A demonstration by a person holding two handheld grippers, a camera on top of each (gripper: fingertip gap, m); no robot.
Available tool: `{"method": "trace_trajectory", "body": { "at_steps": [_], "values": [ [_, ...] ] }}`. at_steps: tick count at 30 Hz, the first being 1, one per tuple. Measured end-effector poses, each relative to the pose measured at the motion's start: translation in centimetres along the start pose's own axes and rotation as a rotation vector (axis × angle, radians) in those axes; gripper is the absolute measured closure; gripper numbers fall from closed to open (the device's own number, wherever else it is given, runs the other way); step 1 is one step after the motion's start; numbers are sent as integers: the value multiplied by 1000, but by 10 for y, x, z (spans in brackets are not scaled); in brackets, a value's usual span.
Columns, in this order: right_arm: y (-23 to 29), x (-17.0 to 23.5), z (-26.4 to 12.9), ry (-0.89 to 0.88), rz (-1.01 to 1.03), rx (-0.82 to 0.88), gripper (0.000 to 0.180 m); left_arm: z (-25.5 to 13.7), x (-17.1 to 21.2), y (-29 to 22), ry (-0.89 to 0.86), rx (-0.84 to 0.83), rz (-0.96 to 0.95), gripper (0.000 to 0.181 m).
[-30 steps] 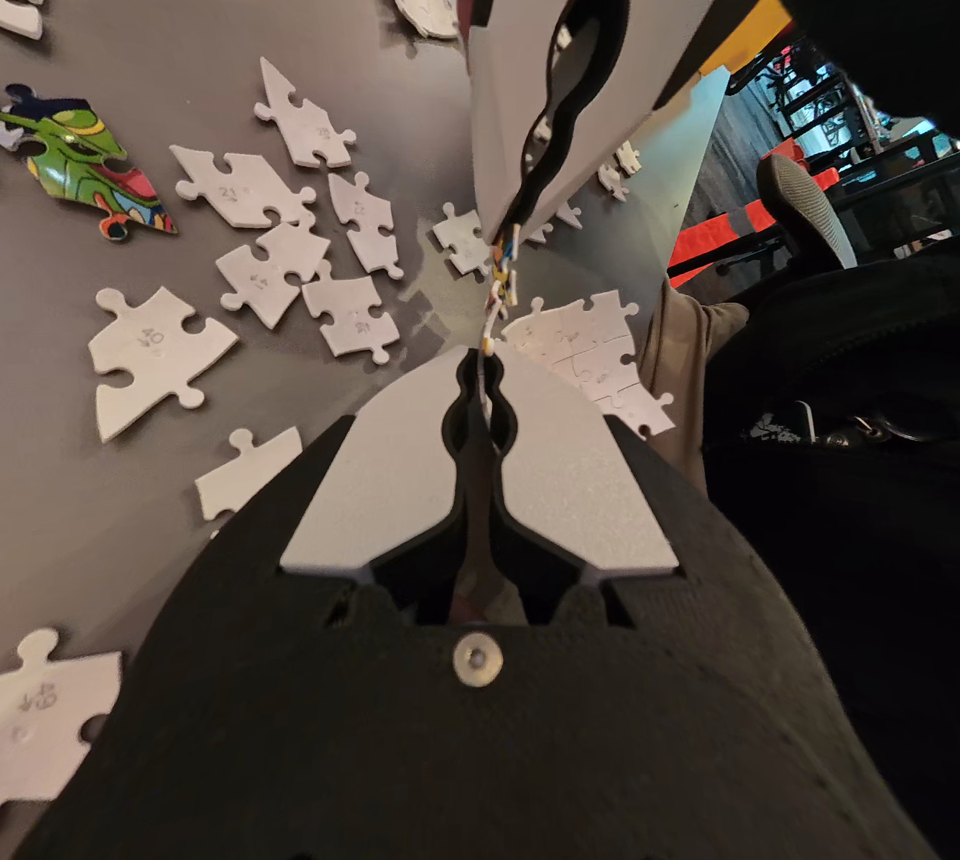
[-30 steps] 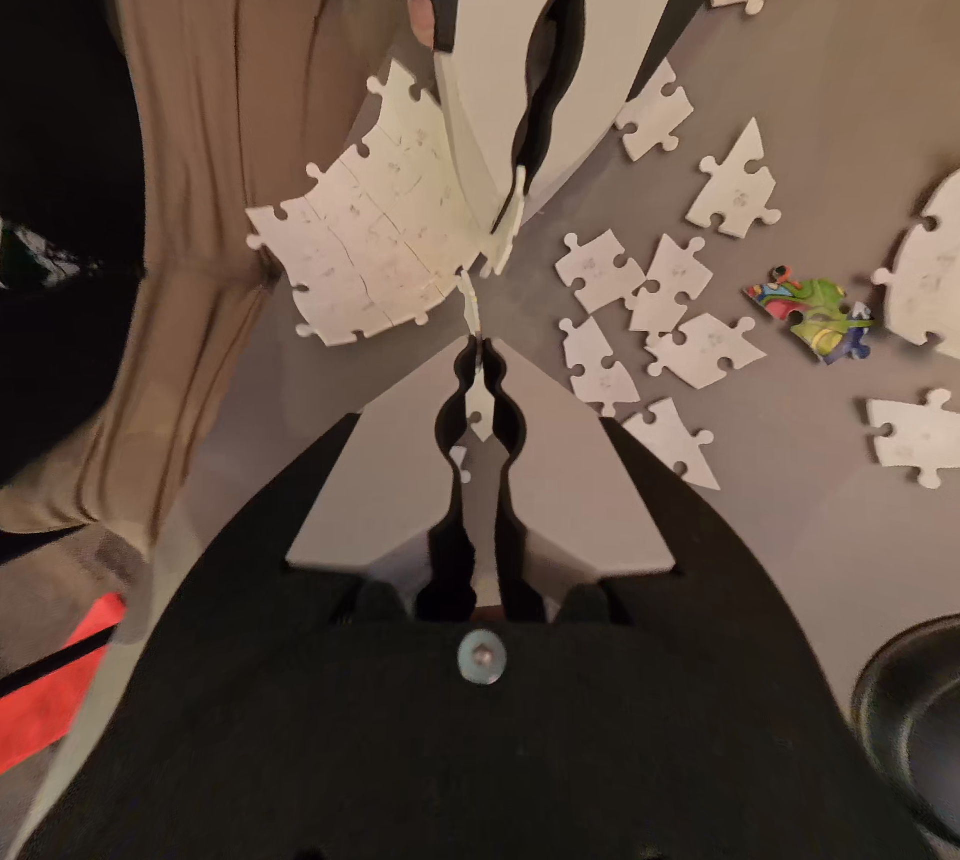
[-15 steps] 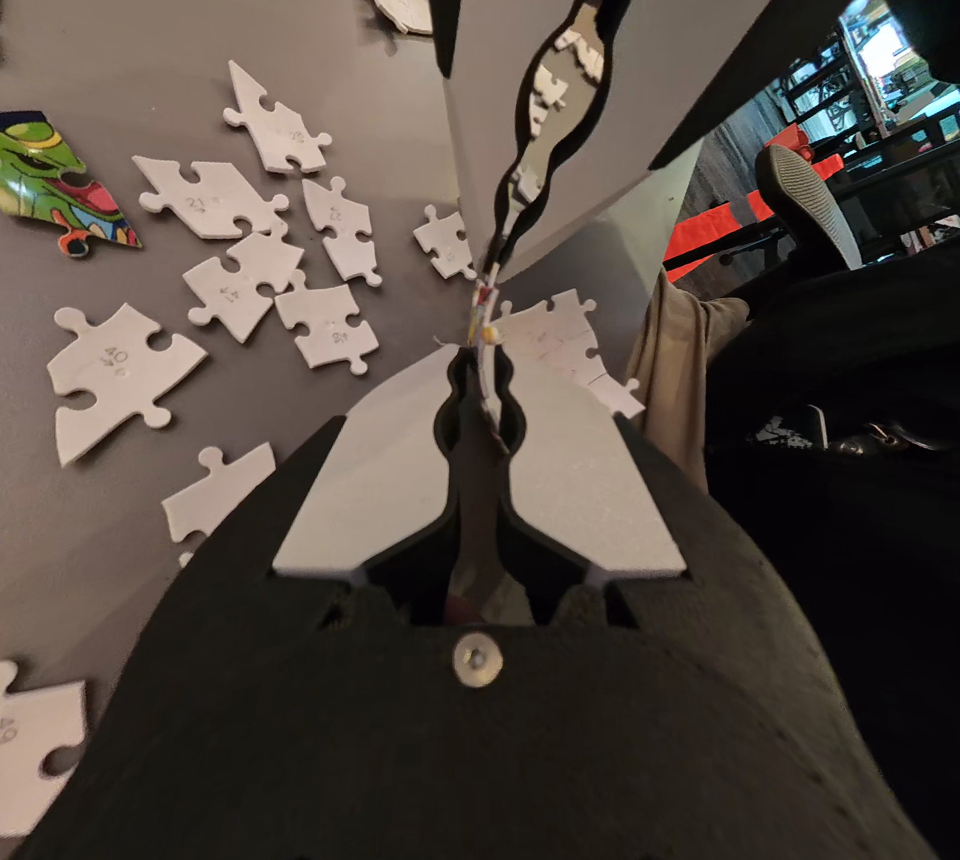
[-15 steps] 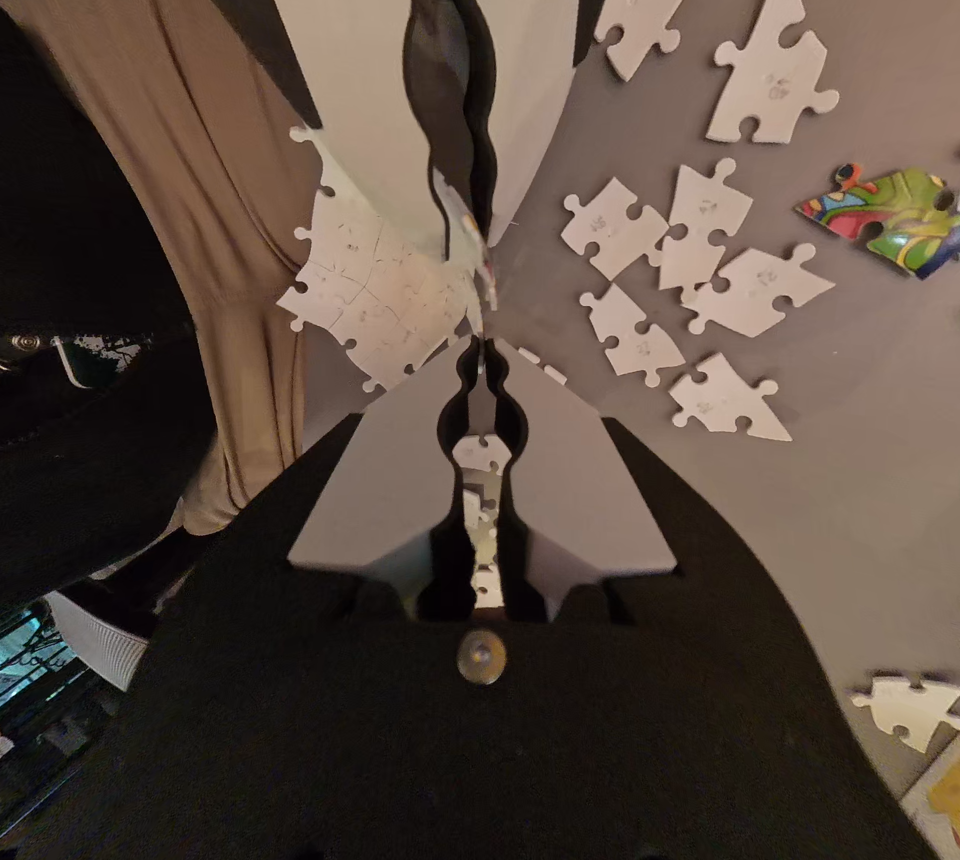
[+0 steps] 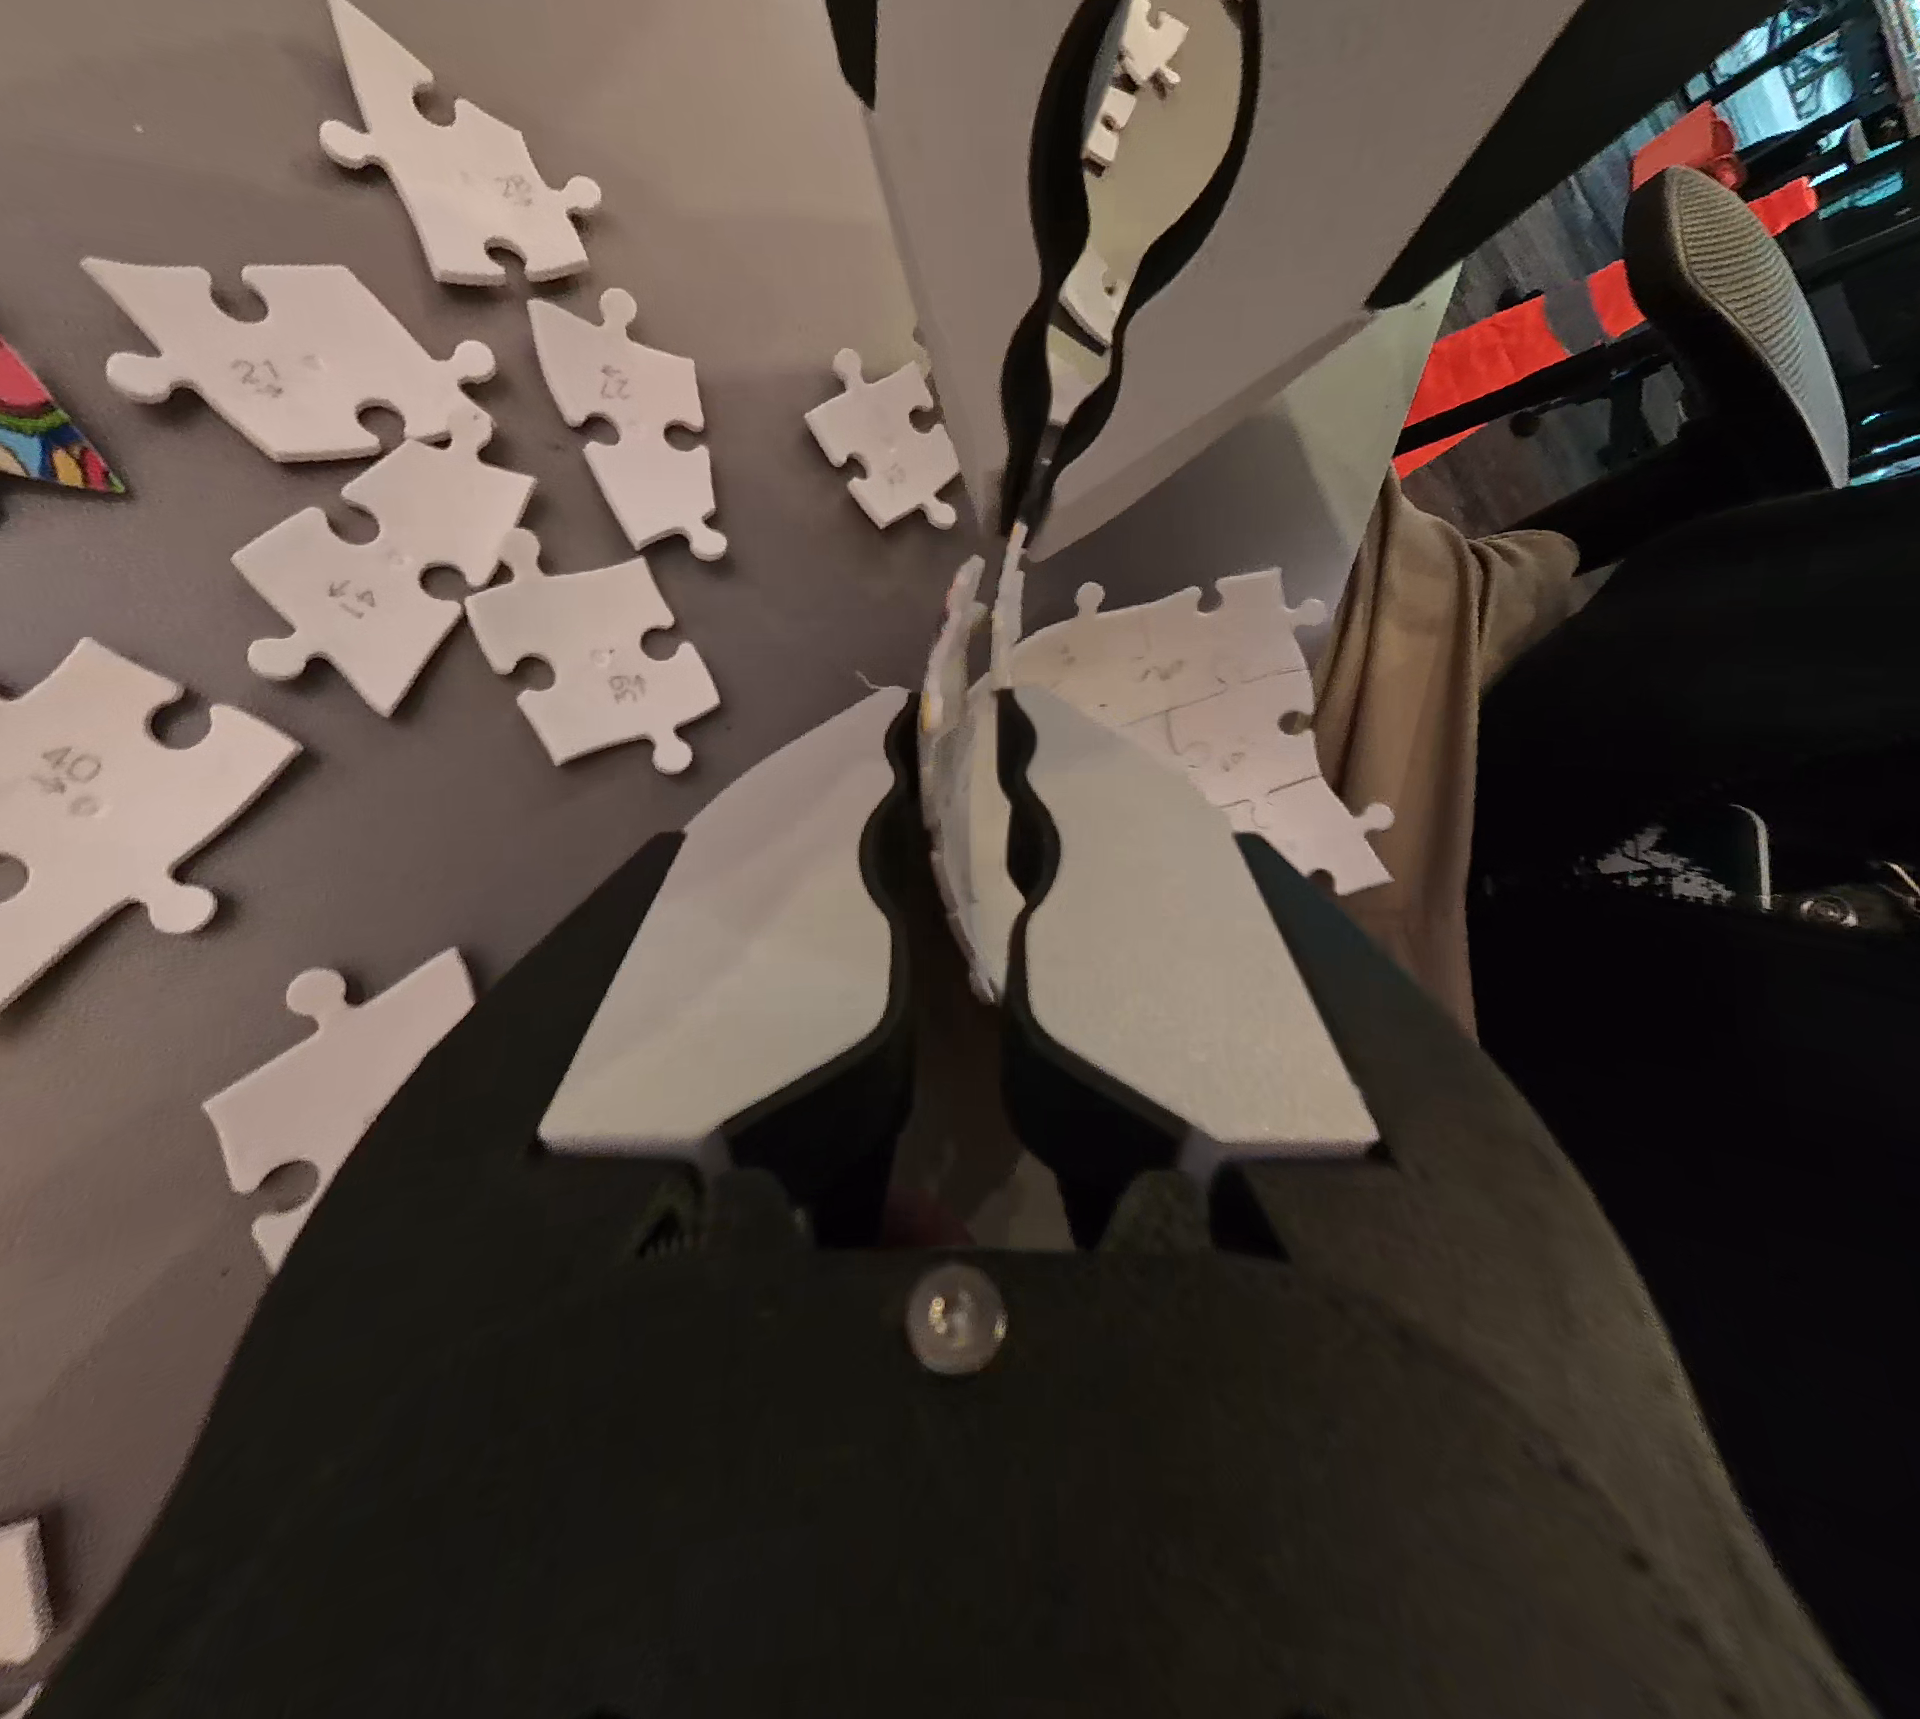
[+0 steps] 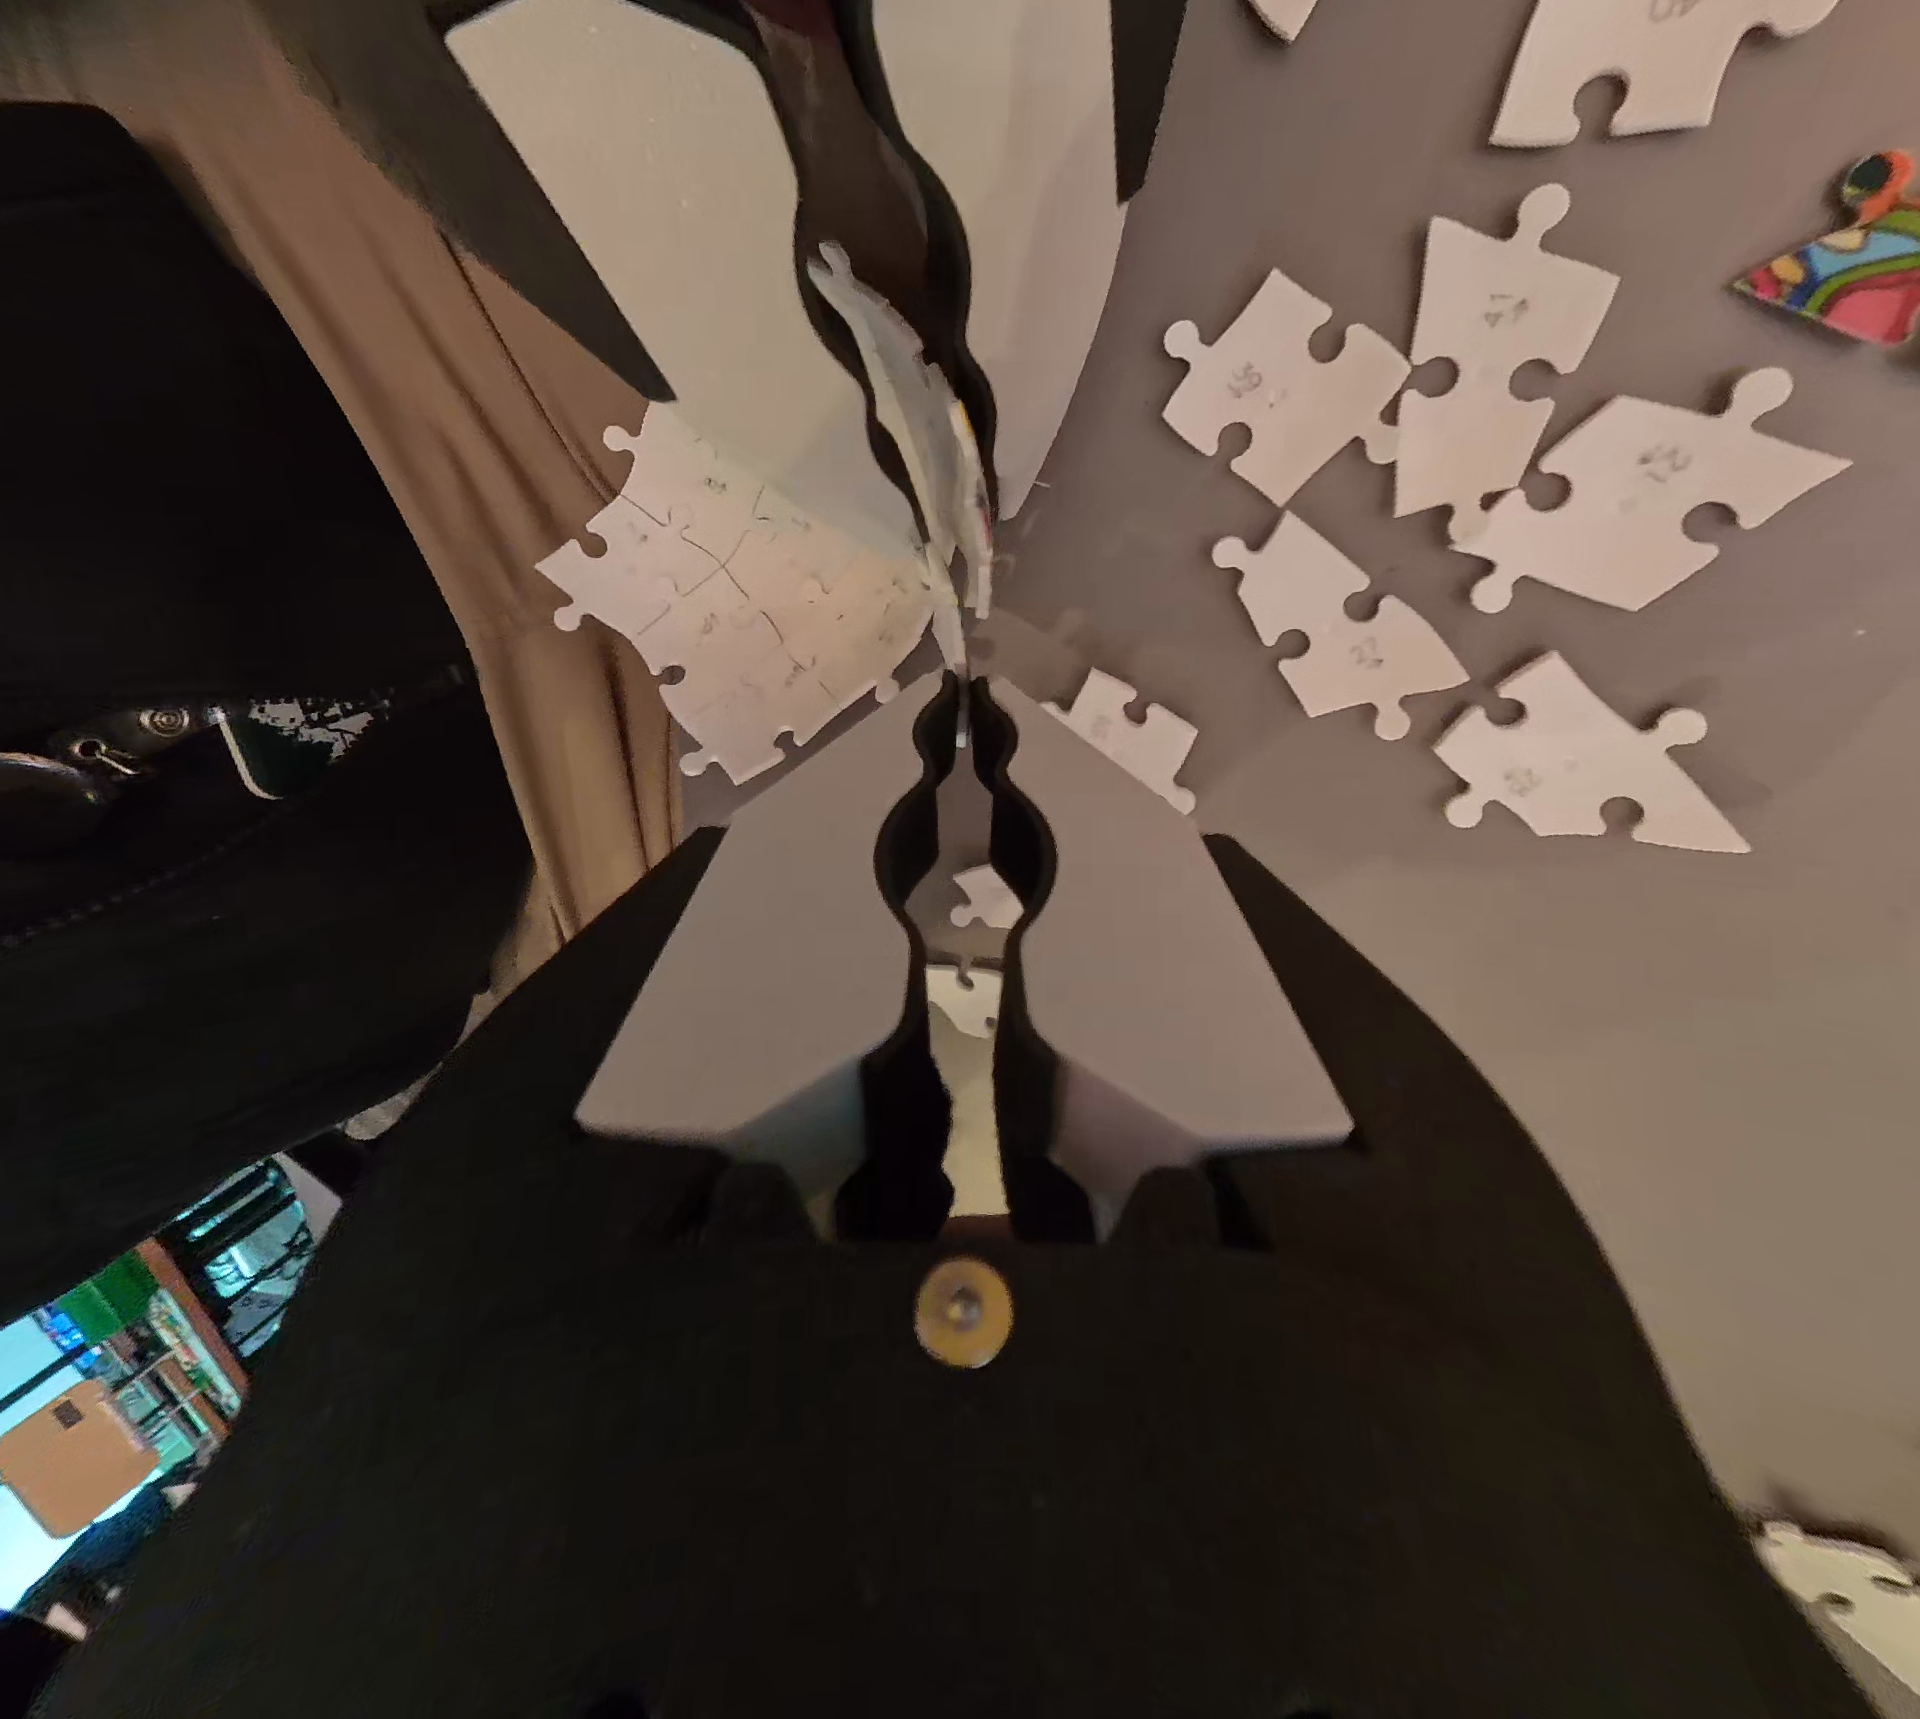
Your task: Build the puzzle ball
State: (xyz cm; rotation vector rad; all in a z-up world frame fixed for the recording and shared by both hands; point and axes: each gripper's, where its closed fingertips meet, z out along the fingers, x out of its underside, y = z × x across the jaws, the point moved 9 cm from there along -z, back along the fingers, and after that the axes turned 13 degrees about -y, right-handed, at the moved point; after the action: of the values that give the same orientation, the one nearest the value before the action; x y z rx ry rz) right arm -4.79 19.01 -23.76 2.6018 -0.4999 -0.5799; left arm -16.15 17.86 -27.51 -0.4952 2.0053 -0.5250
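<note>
My left gripper [image 5: 961, 703] is shut on the edge of a curved assembled puzzle section [image 5: 1195, 713], white side up, held above the grey table [image 5: 727, 7]. My right gripper [image 6: 966, 693] is shut on a single white puzzle piece [image 6: 963, 719], seen edge-on, and it touches the section's [image 6: 727, 599] edge. The two grippers face each other tip to tip: the right gripper [image 5: 1023, 516] comes in from the top of the left wrist view, and the left gripper [image 6: 961, 589] from the top of the right wrist view. Whether the piece is locked in is hidden.
Several loose white pieces [image 5: 613, 672] lie face down on the table, also in the right wrist view [image 6: 1351, 620]. A colourful face-up piece [image 6: 1849, 287] lies farther out. A person's beige trousers [image 6: 499, 422] and an office chair [image 5: 1745, 298] are beyond the table edge. Both grippers' tips are close together, under 4 cm apart.
The two grippers have closed in on each other until their tips almost meet. The right gripper's piece has come up against the section's edge. Both stay shut.
</note>
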Motion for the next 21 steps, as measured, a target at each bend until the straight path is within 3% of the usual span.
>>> {"method": "trace_trajectory", "body": {
  "at_steps": [1,12,21],
  "values": [
    [0,1,0,3,10,-3,180,1,0,0,2,-3,2,168],
    [-1,3,4,37,58,-4,180,7,-2,-4,-9,0,-6,161],
    [-3,4,3,17,94,-21,178,8,-3,-4,-13,-7,-12,171]
  ]
}}
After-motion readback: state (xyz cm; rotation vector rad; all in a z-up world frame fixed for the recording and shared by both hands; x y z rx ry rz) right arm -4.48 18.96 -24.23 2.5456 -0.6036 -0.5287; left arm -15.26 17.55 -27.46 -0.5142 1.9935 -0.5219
